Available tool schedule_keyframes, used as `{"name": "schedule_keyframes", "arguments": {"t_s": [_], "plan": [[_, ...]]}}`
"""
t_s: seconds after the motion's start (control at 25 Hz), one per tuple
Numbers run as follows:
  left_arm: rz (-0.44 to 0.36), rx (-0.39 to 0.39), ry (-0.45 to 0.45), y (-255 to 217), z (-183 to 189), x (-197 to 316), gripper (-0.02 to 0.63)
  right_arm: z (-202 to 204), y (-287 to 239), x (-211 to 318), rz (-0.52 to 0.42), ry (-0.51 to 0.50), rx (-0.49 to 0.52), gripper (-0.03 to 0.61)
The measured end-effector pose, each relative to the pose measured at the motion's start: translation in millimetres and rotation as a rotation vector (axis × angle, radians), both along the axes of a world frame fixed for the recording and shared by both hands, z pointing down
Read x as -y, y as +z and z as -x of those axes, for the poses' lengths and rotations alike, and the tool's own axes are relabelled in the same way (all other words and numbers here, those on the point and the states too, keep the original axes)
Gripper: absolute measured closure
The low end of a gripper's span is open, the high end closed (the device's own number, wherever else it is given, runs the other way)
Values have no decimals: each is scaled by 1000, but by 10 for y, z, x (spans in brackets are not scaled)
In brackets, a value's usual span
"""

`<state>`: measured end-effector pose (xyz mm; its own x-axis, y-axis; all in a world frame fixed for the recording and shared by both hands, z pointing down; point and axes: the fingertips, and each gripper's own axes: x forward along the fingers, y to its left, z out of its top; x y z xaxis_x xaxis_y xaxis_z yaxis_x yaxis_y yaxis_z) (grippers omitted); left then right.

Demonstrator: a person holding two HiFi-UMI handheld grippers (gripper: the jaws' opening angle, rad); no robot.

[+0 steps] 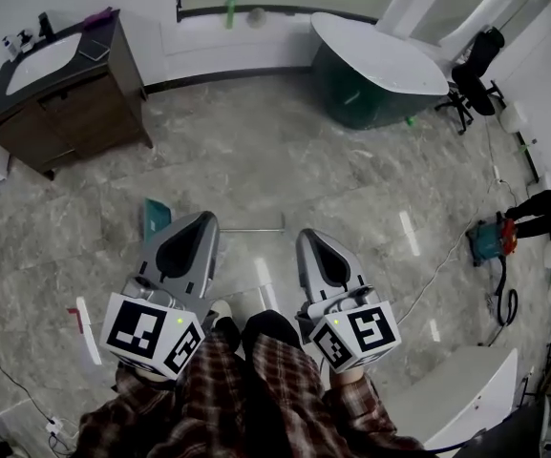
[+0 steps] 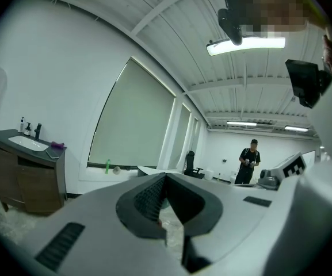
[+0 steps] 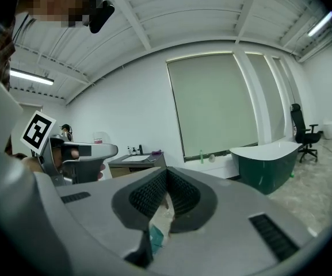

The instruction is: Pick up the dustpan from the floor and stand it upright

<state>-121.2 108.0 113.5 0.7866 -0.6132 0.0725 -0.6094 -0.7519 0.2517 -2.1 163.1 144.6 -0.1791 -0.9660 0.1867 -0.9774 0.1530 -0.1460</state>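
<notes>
Open floor ahead, bounded by the vanity cabinet at 10 o'clock and the white-topped green unit at 1 o'clock; dustpan lies on the floor at 11 o'clock, beside the left gripper; right gripper alongside; both roughly level, jaws closed, empty.

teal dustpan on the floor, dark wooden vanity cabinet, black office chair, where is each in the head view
teal dustpan point(image 1: 155, 218), head view, on its teal pan
dark wooden vanity cabinet point(image 1: 79, 117), head view, on its front
black office chair point(image 1: 474, 71), head view, on its padded part
</notes>
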Motion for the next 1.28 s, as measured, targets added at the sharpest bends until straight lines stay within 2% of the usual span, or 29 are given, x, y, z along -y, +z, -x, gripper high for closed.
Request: {"name": "schedule_keyframes", "arguments": {"t_s": [0.28, 0.6, 0.76, 1.0, 1.16, 1.28], "plan": [[41, 5, 24, 170, -59, 471, 603, -115, 155, 410, 43, 43, 2, 568], [30, 11, -6, 203, -438, 941, 603, -514, 198, 938, 36, 14, 5, 568], [13, 10, -34, 152, -737, 1324, 603, -826, 142, 1361, 14, -11, 8, 568], [-19, -11, -74, -94, -1390, 1947, 603, -1447, -131, 2056, -25, -63, -5, 568], [-38, -24, -112, -194, -1767, 2224, 603, -1795, -260, 2395, -49, -114, -25, 568], [-45, -25, -143, -215, -1916, 2349, 603, -1945, -278, 2581, -57, -150, -34, 568]]}}
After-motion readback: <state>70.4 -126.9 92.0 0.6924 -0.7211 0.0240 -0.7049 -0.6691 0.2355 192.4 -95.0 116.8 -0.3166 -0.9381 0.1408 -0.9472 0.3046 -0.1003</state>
